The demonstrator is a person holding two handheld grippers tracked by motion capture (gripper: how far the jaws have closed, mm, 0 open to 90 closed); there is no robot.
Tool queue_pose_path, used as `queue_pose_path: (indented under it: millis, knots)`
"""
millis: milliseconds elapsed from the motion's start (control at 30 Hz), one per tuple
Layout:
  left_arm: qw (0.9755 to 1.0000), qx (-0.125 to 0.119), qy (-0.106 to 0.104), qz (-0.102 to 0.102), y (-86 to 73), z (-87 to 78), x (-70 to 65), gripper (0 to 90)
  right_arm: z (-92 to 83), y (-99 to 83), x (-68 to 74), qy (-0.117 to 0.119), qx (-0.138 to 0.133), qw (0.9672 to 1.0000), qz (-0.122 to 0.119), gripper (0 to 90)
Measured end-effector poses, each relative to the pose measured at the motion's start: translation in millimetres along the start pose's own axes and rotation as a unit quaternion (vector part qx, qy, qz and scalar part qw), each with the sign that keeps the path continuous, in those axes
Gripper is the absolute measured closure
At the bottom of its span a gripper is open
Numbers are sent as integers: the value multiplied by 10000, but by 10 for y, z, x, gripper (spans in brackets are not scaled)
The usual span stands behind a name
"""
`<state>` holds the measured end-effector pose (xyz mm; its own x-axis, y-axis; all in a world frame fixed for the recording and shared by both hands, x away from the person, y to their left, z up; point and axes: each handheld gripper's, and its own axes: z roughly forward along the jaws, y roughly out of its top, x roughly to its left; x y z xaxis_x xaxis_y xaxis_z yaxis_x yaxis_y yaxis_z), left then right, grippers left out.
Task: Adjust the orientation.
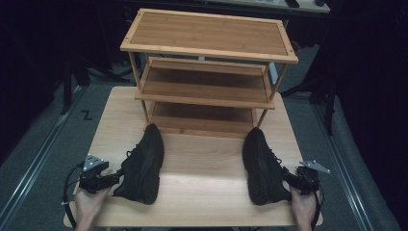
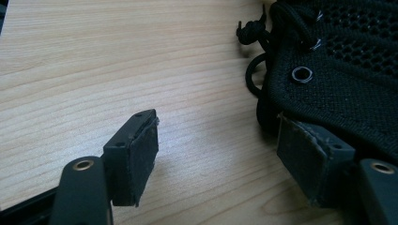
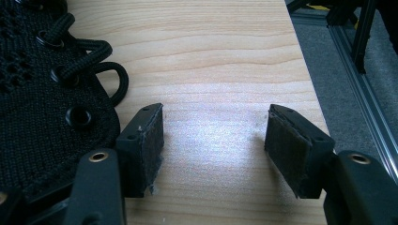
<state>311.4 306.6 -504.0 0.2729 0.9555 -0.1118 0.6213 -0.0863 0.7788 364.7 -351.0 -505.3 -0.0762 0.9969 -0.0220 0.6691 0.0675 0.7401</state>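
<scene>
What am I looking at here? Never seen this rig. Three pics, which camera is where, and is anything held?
No robot arm: a person holds a two-jaw hand tool in each hand. The high view looks down on a wooden table from the person's side. It shows the left gripper, the right gripper, a three-tier wooden rack at the far edge, and two black shoes: the left shoe and the right shoe. The other two pictures come from cameras riding on each gripper, looking along its black jaws. In both, the jaws stand apart with bare table between them, beside a shoe's laced upper. Nothing is held.
</scene>
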Motion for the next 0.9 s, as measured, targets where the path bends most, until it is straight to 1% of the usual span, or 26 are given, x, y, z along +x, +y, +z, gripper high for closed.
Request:
queue_pose_path:
  millis: [200,467,633,767,900]
  knots:
    - [10000,-40,-23,2,12,-16,-3,306,0,0,0,1,1,10000,-2,376]
    - [9998,-153,-20,79,89,-65,-30,316,0,0,0,2,1,10000,-3,376]
    - [9997,-207,-66,80,114,-83,-49,322,0,0,0,4,0,10000,-3,375]
    - [9997,-221,-105,64,123,-82,-58,328,0,0,0,4,1,10000,-2,375]
    - [9996,-225,-108,107,146,-92,-73,331,0,0,0,5,1,10000,-3,375]
